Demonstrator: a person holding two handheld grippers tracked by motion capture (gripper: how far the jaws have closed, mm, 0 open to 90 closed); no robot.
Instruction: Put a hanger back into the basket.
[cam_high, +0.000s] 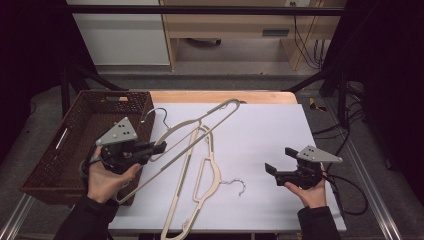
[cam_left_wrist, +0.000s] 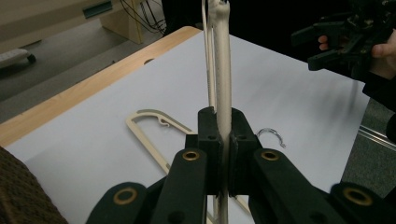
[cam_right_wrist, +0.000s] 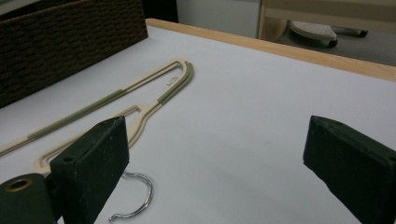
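left tool (cam_high: 161, 147) clamps raised hanger (cam_high: 200, 122); right tool (cam_high: 280, 162) agape, empty.

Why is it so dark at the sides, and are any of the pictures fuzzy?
In the high view, light falls on the white table sheet while the room's edges go black. In the left gripper view, the black left gripper, shut on the cream plastic hanger, looks soft up close. In the right gripper view, the open right gripper is slightly blurred; the lying cream hanger is sharper.

left tongs (cam_left_wrist: 223, 140) clamping hanger (cam_left_wrist: 222, 70), seemingly upright
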